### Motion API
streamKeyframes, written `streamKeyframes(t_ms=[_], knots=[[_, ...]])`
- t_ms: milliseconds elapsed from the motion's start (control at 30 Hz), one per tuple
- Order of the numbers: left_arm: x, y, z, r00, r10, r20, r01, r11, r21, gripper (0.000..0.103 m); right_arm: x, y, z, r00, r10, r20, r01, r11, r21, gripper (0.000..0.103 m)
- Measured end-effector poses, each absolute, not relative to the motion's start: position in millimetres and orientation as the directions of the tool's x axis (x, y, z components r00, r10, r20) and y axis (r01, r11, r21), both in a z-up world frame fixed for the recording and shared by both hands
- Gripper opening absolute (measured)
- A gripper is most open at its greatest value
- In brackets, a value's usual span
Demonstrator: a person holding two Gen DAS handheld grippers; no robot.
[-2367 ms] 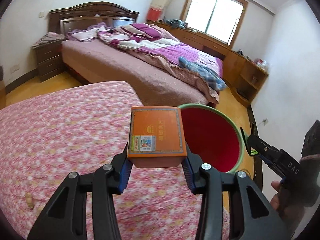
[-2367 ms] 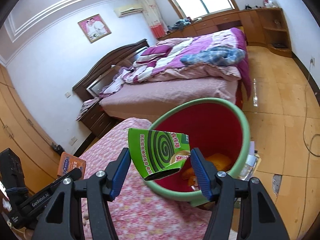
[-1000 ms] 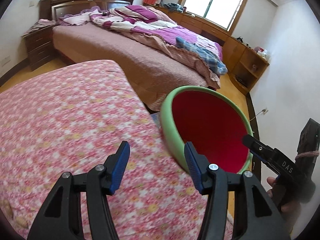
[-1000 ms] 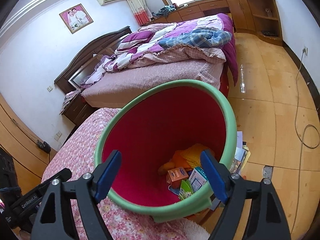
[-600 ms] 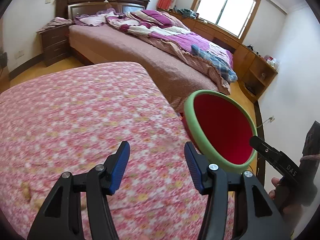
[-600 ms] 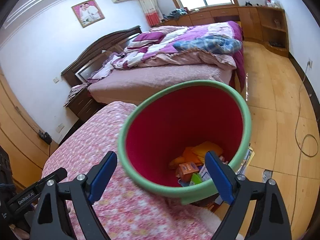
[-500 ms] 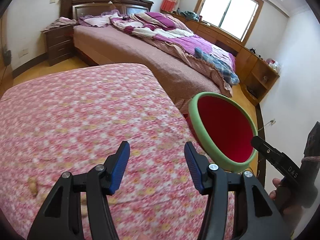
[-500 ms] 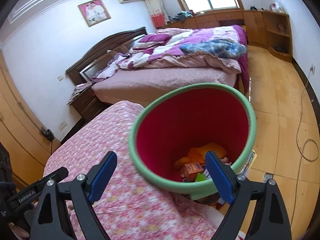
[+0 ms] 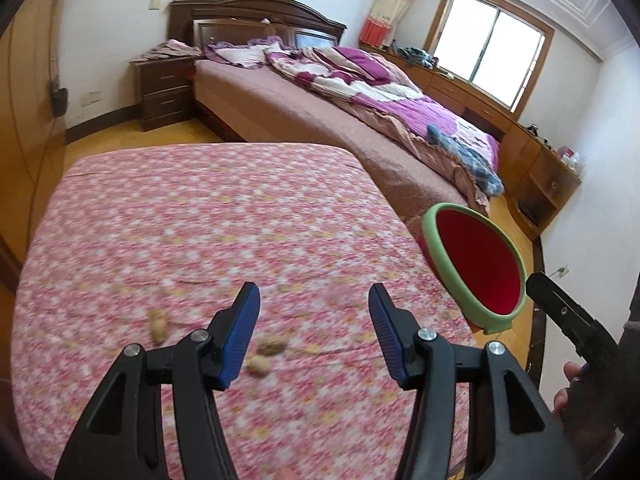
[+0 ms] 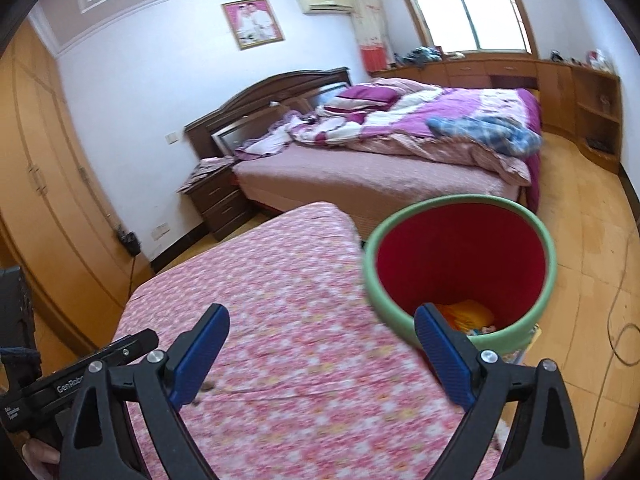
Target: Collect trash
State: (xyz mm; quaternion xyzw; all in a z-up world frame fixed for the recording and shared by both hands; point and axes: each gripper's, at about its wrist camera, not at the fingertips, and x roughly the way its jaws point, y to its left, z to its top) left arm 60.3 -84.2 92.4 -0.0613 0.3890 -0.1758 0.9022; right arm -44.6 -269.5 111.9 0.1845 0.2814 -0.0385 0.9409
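Hovering over the floral-covered table point(image 9: 200, 220), left gripper point(image 9: 312, 332) parted and empty, peanut shells point(image 9: 264, 356) at seven o'clock, right gripper point(image 10: 320, 356) just widened, empty, red bin point(image 10: 460, 264) at one o'clock.

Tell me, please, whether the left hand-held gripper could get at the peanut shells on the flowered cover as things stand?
Probably yes: the left hand-held gripper is open and empty, and the peanut shells lie just below it on the flowered cover, with nothing between.
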Motion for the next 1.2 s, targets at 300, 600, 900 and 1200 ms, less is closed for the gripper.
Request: streamKeyframes(t_ms=[300, 600, 900, 1200], knots=[[27, -32, 102, 0.746, -0.219, -0.628, 0.122, 0.973, -0.194, 0.057, -55, -211, 120, 0.858, 0.062, -0.509, 0.08, 0.964, 0.253, 0.096], [-6, -4, 88, 0.803, -0.077, -0.591, 0.003, 0.992, -0.125, 0.057, -80, -169, 103, 0.877, 0.064, -0.476, 0.014, 0.987, 0.158, 0.096], [-28, 8, 60, 0.811, -0.003, -0.584, -0.062, 0.994, -0.09, 0.057, -103, -170, 84, 0.896, 0.03, -0.443, 0.038, 0.989, 0.144, 0.096], [-37, 3, 53, 0.814, 0.004, -0.581, -0.067, 0.994, -0.086, 0.057, -119, -169, 85, 0.916, 0.007, -0.402, 0.058, 0.987, 0.149, 0.096]])
